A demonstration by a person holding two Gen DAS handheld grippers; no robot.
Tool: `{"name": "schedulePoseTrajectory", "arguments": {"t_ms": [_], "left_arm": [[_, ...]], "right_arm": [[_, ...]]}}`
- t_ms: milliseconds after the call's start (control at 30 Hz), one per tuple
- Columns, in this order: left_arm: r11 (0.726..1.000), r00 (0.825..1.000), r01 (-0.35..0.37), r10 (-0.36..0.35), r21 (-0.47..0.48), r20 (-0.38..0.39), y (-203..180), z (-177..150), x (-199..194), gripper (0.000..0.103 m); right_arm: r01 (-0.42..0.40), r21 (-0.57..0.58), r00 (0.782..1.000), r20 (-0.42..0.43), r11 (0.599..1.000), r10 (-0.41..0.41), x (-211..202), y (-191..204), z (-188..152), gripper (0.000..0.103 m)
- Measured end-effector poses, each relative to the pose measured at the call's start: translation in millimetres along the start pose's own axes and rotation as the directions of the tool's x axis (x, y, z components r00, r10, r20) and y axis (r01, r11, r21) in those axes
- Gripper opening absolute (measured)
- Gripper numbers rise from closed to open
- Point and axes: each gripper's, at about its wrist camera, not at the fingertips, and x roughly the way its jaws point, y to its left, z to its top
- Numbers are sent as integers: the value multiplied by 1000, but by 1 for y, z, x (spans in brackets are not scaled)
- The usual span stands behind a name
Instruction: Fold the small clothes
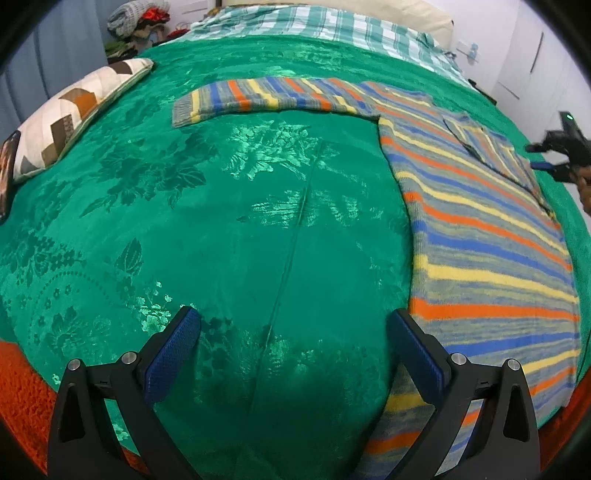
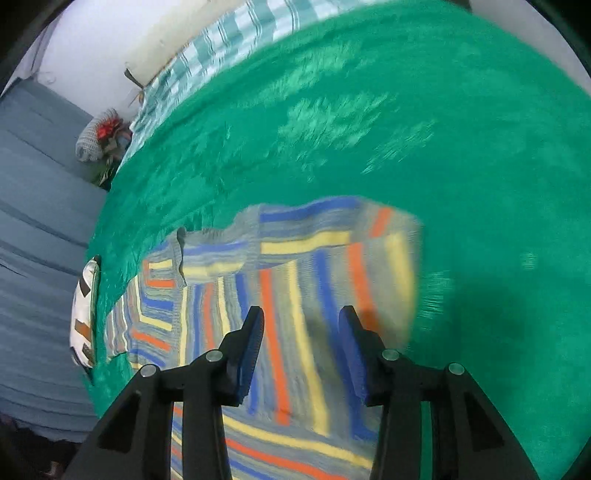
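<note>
A small striped knit sweater point(image 1: 480, 236) in grey, blue, orange and yellow lies flat on the green bedspread point(image 1: 240, 221). One sleeve point(image 1: 273, 96) stretches out to the left; the other sleeve point(image 1: 487, 147) is folded over the body. My left gripper point(image 1: 291, 321) is open and empty, low over the bedspread at the sweater's left hem edge. My right gripper point(image 2: 301, 317) is open and empty, hovering above the folded sleeve point(image 2: 332, 258); it also shows at the far right of the left wrist view point(image 1: 554, 155).
A patterned cushion point(image 1: 74, 110) lies at the bed's left edge. A teal checked sheet point(image 1: 314, 22) and pillow lie at the head. An orange blanket point(image 1: 22, 387) edges the near side. Clutter point(image 1: 136, 18) sits beyond the bed corner; grey curtains point(image 2: 37, 221) hang alongside.
</note>
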Motion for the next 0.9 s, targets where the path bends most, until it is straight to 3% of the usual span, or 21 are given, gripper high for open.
{"name": "schedulePoseTrajectory", "arguments": {"t_ms": [67,133,167,233,300,367,400,500,533,633,700,733,767,800,867,900], "left_arm": [[1000,1000,-3,3,7,0,-1,-1,0,102],[1000,1000,-6,6,10,-3,-2,-2,1,102],[1000,1000,-6,6,10,-4,-2,-1,1,102],[1000,1000,-1,1,7,-3,-2,0,1,102],[1000,1000,2,-2,3,-4,-1,1,3,102],[1000,1000,6,-6,-4,-5,0,1,4,102],[1000,1000,4,-4,-5,-4,-1,1,4,102],[1000,1000,1,-1,-2,-2,-2,2,5,102],[1000,1000,2,-2,-2,-1,-2,2,4,102],[1000,1000,7,-7,-4,-3,0,0,3,102],[1000,1000,9,-9,-4,-5,2,-1,3,102],[1000,1000,11,-12,-6,-6,2,-1,3,102],[1000,1000,13,-13,-7,-7,3,-1,3,102],[1000,1000,13,-13,-7,-9,3,-1,4,102],[1000,1000,9,-9,-6,-13,2,-1,4,102],[1000,1000,6,-6,-3,-14,1,-1,5,102]], "right_arm": [[102,52,995,0,993,-102,20,-11,4,42],[225,102,973,35,969,-230,24,-25,2,27],[243,143,966,58,959,-253,21,-32,3,19],[285,165,949,93,944,-302,11,-34,2,21],[328,118,932,120,937,-341,0,-24,-1,28],[252,45,956,143,967,-256,-17,-7,-10,30],[205,19,969,135,979,-205,-24,-5,-17,37],[47,-47,999,23,998,-46,-20,10,-45,45],[48,-51,999,-4,998,-48,-15,10,-56,45],[193,-70,978,-68,979,-198,3,-8,-79,42],[209,-55,978,-5,976,-210,-11,-15,-90,40],[229,-41,973,17,973,-228,-19,-15,-95,43],[272,-30,962,37,962,-270,-27,-13,-101,54],[287,-28,957,55,957,-285,-34,-12,-108,60],[261,-43,962,99,964,-256,-52,-6,-125,62],[270,-55,958,113,961,-262,-59,-3,-132,68]]}}
